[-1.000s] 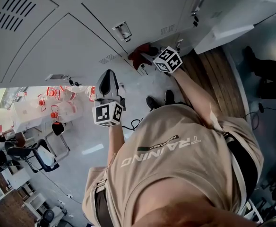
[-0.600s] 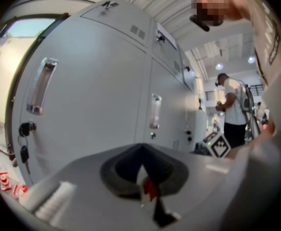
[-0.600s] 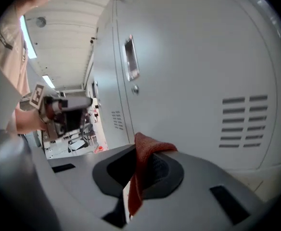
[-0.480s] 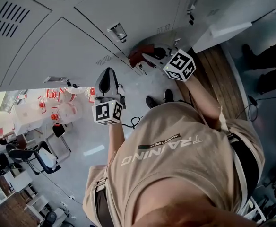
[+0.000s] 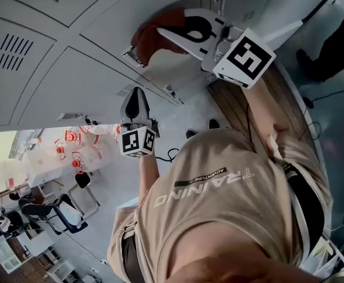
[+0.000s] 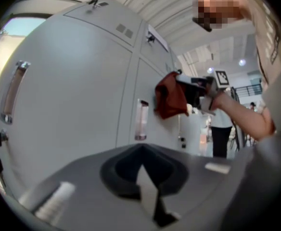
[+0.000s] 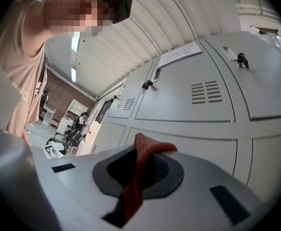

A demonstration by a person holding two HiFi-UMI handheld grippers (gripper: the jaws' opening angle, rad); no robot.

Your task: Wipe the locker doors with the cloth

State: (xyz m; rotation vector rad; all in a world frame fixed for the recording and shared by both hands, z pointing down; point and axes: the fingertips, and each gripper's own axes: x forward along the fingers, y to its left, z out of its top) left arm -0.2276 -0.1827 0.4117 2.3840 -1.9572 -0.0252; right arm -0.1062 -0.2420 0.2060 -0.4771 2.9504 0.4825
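Note:
A dark red cloth (image 5: 150, 35) is pinched in my right gripper (image 5: 173, 35) and pressed against a grey locker door (image 5: 101, 22) beside its handle. In the right gripper view the cloth (image 7: 139, 177) hangs out between the jaws, which are shut on it. From the left gripper view the cloth (image 6: 170, 95) and the right gripper (image 6: 198, 86) show further along the locker row. My left gripper (image 5: 136, 94) hangs lower, away from the doors, shut with nothing in it; its jaws (image 6: 142, 150) point at a door.
Grey locker doors with vents (image 7: 206, 91), key locks (image 7: 241, 59) and clear handles (image 6: 140, 119) fill the wall. One locker door (image 5: 290, 22) stands open at the right. Below are wooden floorboards (image 5: 290, 108), and desks and chairs (image 5: 54, 205) far left.
My right gripper has carried the cloth up the locker face, from low near the floor to beside a door handle. The left gripper has barely moved.

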